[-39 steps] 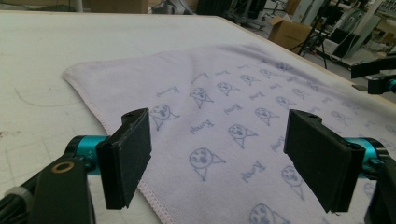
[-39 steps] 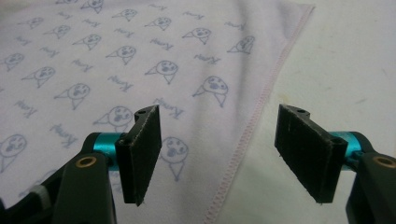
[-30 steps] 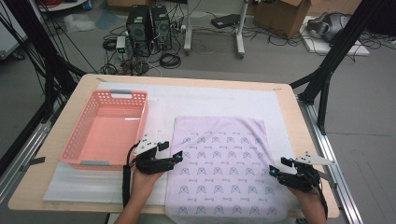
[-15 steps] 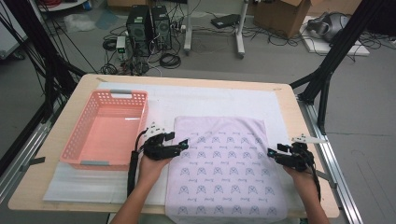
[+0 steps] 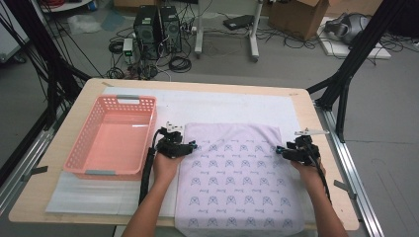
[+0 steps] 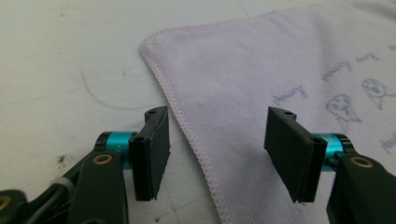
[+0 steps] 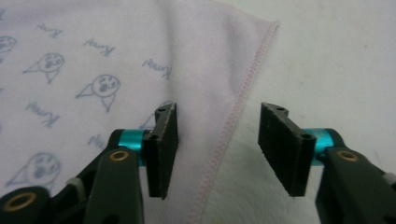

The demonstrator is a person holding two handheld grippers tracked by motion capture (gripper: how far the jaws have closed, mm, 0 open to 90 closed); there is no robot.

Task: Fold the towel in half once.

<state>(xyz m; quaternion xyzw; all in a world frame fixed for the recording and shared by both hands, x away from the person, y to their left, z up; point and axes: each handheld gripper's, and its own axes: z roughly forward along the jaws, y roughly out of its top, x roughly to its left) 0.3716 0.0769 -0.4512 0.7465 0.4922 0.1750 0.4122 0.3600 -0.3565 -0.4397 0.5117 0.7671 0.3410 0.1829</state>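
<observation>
A lilac towel printed with small blue figures lies flat on the white mat. My left gripper sits low at the towel's left edge, near its far left corner. In the left gripper view the left gripper is open, its jaws have just been closing, and the towel's hem runs between them untouched. My right gripper is at the towel's right edge, near the far right corner. Its jaws have also just been closing and stand open astride the towel's stitched edge.
An empty pink basket stands on the mat just left of my left hand. The wooden table ends close behind my right gripper, with a black frame leg beyond it.
Both hands have slid away from the person along the towel's side edges toward its far corners. Both pairs of jaws stand narrower than before.
</observation>
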